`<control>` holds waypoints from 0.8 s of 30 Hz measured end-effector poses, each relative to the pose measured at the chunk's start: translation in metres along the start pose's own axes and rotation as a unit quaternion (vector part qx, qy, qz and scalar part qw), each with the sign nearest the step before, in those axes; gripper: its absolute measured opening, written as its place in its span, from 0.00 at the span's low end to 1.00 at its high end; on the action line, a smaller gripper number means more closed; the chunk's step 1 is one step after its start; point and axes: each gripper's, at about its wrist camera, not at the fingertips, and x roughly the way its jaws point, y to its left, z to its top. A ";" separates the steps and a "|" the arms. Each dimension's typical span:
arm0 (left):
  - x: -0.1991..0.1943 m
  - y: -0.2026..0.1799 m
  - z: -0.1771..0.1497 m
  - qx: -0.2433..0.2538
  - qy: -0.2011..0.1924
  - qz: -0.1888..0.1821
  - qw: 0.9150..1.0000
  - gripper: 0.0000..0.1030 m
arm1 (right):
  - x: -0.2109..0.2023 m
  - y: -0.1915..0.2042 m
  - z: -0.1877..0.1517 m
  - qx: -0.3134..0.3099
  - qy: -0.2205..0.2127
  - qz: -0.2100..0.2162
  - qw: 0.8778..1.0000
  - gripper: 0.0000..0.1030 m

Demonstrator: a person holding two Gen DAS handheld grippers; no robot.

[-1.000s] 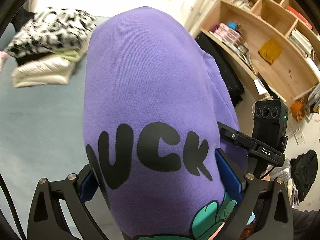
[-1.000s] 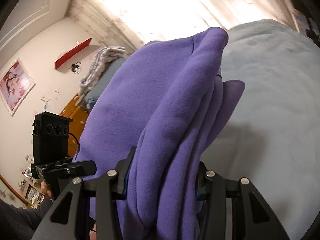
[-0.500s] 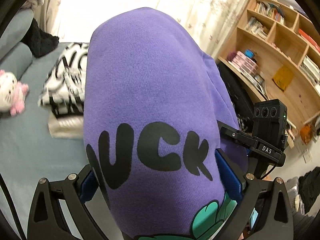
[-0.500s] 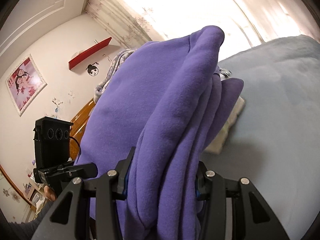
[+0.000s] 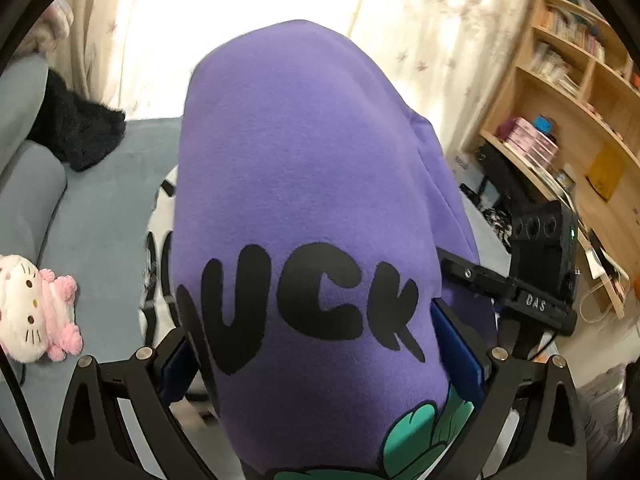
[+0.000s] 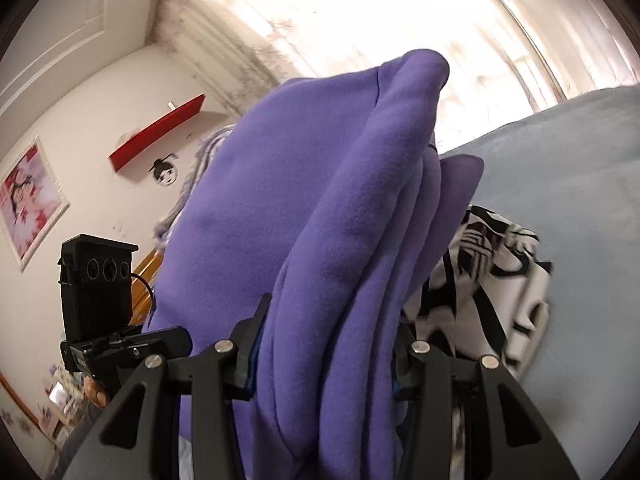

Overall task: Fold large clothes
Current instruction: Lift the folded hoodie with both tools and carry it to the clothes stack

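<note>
Plush cat toy (image 5: 34,308) on grey bed (image 5: 100,220) (bookshelf (image 5: 580,120) beyond)

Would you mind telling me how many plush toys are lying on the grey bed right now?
1. A white and pink plush toy lies on the grey bed at the left edge of the left wrist view. The purple sweatshirt fills the middle and may hide others.

The folded purple fleece sweatshirt (image 5: 304,216) blocks the frame's centre. Lower left, open grey-blue bed cover (image 5: 100,216), bounded by the white-and-pink plush cat (image 5: 32,312) and the black-and-white patterned folded garment (image 6: 492,276).
</note>
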 end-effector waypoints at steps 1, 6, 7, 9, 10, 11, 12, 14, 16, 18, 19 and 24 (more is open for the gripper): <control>0.012 0.012 0.004 -0.006 0.008 0.006 1.000 0.98 | 0.011 -0.008 -0.001 0.011 0.000 -0.002 1.000 0.44; 0.082 0.054 0.003 -0.003 0.057 0.062 0.996 1.00 | 0.065 -0.067 -0.029 0.080 0.046 -0.046 0.995 0.47; 0.088 0.054 0.003 0.003 0.048 0.054 0.997 1.00 | 0.068 -0.071 -0.033 0.074 0.044 -0.055 0.995 0.47; 0.090 0.049 -0.002 0.014 0.037 0.048 0.998 1.00 | 0.069 -0.073 -0.034 0.069 0.042 -0.072 0.994 0.52; 0.091 0.049 -0.001 0.017 0.034 0.050 0.998 1.00 | 0.070 -0.073 -0.033 0.067 0.046 -0.078 0.994 0.53; 0.092 0.051 0.001 0.015 0.033 0.051 0.998 1.00 | 0.070 -0.071 -0.031 0.063 0.050 -0.083 0.993 0.57; 0.093 0.053 0.001 0.013 0.032 0.052 0.998 1.00 | 0.071 -0.070 -0.029 0.058 0.052 -0.088 0.993 0.59; 0.090 0.053 0.000 0.012 0.028 0.062 0.998 1.00 | 0.070 -0.063 -0.026 0.038 0.060 -0.103 0.992 0.62; 0.077 0.037 -0.009 0.016 0.022 0.075 0.997 1.00 | 0.066 -0.058 -0.027 0.028 0.069 -0.117 0.990 0.68; 0.070 0.034 -0.012 0.016 0.016 0.094 0.995 1.00 | 0.059 -0.052 -0.028 0.025 0.076 -0.122 0.989 0.70; 0.068 0.033 -0.014 0.017 0.012 0.103 0.994 1.00 | 0.055 -0.050 -0.029 0.024 0.076 -0.126 0.989 0.70; 0.051 0.023 -0.023 0.012 -0.013 0.152 0.988 1.00 | 0.031 -0.040 -0.033 -0.009 0.061 -0.166 0.984 0.70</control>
